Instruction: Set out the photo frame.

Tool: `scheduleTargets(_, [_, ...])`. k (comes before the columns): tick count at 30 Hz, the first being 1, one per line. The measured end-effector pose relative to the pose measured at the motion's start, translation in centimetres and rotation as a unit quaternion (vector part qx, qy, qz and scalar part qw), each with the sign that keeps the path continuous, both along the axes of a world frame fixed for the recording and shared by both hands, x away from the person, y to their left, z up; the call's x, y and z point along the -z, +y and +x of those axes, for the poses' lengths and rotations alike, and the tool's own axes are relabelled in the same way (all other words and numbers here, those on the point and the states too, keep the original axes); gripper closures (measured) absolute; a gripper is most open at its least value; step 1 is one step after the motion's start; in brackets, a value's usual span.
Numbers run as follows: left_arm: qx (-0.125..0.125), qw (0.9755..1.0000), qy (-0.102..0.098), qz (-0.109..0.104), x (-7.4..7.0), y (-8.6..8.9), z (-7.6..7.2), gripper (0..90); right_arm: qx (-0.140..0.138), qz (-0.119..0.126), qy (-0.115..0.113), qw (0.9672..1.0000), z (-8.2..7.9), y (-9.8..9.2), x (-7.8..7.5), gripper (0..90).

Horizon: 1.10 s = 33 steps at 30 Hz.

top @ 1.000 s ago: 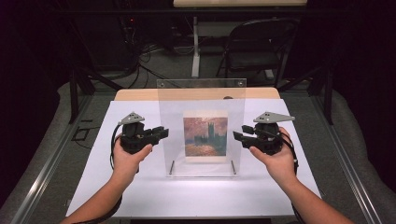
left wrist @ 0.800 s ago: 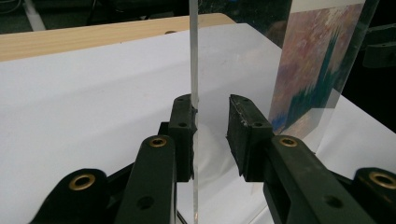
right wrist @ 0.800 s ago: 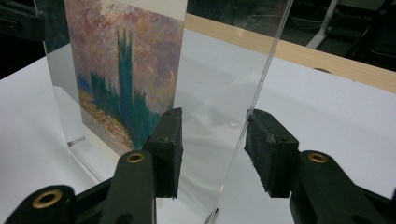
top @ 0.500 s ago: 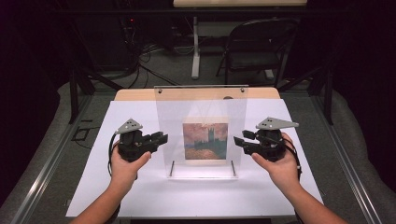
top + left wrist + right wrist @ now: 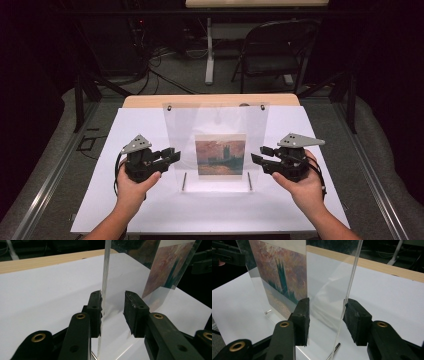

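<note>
Left tool [image 5: 171,156] and right tool [image 5: 258,156] (both wide) straddle the side edges of an upright clear frame [image 5: 216,127] on the white surface [image 5: 145,120].

Both black tongs [image 5: 172,155] [image 5: 260,156] carry grey three-cornered plates, brass-ringed holes and trailing black cables.

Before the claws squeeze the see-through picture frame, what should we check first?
1. Left claw open around the frame's edge: ok, the clear acrylic frame sits in the gap.
2. Right claw open around the other edge: ok, the edge stands between its jaws.
3. Frame upright on the white table: ok.
4. Painting clear of both claws: ok, it is in the middle.
5. Frame centred in each gap: not ok, it is nearer one jaw on each side.
6. Frame firmly bolted together: cannot tell.
</note>
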<state>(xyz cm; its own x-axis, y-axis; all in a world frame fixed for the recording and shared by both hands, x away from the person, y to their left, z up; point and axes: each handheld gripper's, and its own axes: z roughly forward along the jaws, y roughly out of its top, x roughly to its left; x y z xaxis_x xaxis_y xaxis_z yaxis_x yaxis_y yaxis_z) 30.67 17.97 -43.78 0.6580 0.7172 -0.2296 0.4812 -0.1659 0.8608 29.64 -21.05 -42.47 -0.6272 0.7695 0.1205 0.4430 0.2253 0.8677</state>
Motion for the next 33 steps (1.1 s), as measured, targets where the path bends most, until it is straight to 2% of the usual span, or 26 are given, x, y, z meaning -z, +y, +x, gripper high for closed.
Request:
scheduleTargets(5, [-0.002,1.0000,0.002,-0.003,0.1,0.0,0.0,66.6,-0.001,0.001,-0.006,1.0000,-0.2,-0.1,0.1,56.2])
scheduleTargets(12, [0.001,1.0000,0.003,-0.006,0.2,0.0,0.1,65.4,-0.003,0.003,-0.001,1.0000,0.0,-0.1,0.1,56.2])
scheduleTargets(17, [0.004,0.9999,0.003,-0.009,0.3,-0.1,0.0,60.9,-0.006,0.007,-0.001,1.0000,0.1,-0.2,0.1,55.4])
scheduleTargets(25, [0.010,0.9999,0.004,0.003,0.6,0.1,-0.4,50.3,-0.014,0.012,0.003,0.9998,0.0,-0.2,0.6,46.3])
scheduleTargets(28, [0.007,0.9999,0.005,0.006,0.8,0.3,-0.8,46.8,-0.009,0.005,-0.008,0.9999,-0.2,-0.4,1.0,42.7])
scheduleTargets(33, [0.000,1.0000,0.006,0.003,1.4,1.1,-1.4,43.5,0.000,0.008,-0.019,0.9998,-1.0,-1.0,1.5,40.0])
